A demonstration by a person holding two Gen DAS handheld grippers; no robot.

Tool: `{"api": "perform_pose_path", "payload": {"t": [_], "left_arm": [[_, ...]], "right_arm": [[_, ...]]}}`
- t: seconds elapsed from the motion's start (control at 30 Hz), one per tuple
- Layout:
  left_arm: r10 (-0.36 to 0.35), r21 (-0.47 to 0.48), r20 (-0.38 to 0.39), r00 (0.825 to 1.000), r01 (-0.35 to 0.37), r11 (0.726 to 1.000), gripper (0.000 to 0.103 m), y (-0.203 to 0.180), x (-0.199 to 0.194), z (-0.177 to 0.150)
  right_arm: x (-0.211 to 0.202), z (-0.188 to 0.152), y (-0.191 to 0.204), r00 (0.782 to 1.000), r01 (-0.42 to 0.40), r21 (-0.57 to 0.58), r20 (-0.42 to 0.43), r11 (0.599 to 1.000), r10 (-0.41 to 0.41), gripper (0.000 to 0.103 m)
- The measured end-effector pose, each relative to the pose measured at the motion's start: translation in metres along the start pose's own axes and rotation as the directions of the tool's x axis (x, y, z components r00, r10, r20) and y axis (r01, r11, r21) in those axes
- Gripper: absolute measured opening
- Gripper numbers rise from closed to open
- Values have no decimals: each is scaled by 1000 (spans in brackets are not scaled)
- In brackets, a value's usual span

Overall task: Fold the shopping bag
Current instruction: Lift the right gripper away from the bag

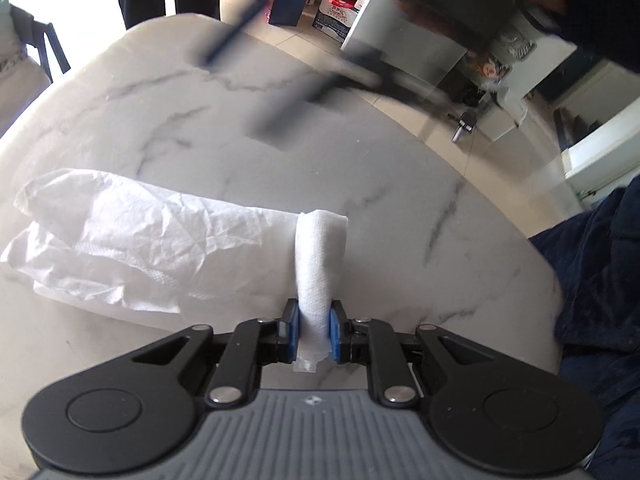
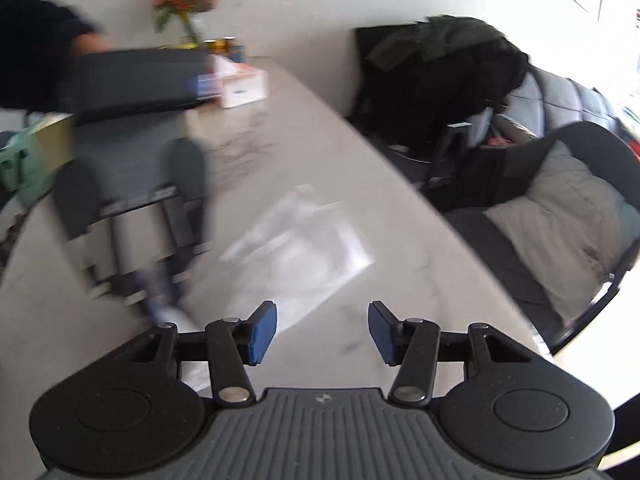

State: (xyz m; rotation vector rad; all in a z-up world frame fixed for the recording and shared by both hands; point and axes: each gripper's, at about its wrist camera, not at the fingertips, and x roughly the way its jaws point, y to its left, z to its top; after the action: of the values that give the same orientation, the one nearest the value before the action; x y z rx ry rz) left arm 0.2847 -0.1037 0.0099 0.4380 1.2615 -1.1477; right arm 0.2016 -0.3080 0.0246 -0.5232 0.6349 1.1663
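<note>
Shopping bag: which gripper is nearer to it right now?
Left. The left gripper is clamped on the shopping bag's rolled end; the right gripper hangs open, off it.

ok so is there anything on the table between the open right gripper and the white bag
Nothing visible does. The right gripper is open and empty over bare marble table, and the shopping bag lies just beyond its fingertips. The left gripper, off to one side, is shut on the bag's rolled end.
</note>
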Motion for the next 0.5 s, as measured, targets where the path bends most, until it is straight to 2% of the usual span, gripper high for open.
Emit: {"api": "perform_pose_path", "payload": {"t": [0.1, 0.2, 0.27, 0.37, 0.43, 0.47, 0.5], "left_arm": [[-40, -16, -26, 999, 40, 999, 15, 7, 2, 6], [-79, -25, -56, 995, 77, 997, 14, 14, 5, 11], [-100, -28, -78, 992, 98, 995, 14, 17, 7, 15], [-122, -39, -92, 988, 119, 992, 14, 21, 9, 18], [-135, -60, -86, 987, 130, 990, 14, 23, 9, 17], [-138, -71, -81, 987, 132, 989, 14, 24, 9, 16], [-137, -83, -74, 988, 131, 988, 14, 24, 9, 15]], "right_arm": [[6, -1, 53, 997, -75, -175, -28, 982, 71, 53], [26, 2, 74, 995, -79, -255, -74, 964, 62, 45], [36, 6, 73, 995, -68, -270, -89, 961, 45, 44], [50, 5, 73, 989, -56, -373, -151, 926, -1, 43], [54, 4, 68, 984, -76, -381, -175, 922, 9, 36], [56, 3, 66, 982, -87, -383, -187, 920, 15, 26], [58, 3, 64, 980, -97, -385, -199, 918, 20, 25]]}}
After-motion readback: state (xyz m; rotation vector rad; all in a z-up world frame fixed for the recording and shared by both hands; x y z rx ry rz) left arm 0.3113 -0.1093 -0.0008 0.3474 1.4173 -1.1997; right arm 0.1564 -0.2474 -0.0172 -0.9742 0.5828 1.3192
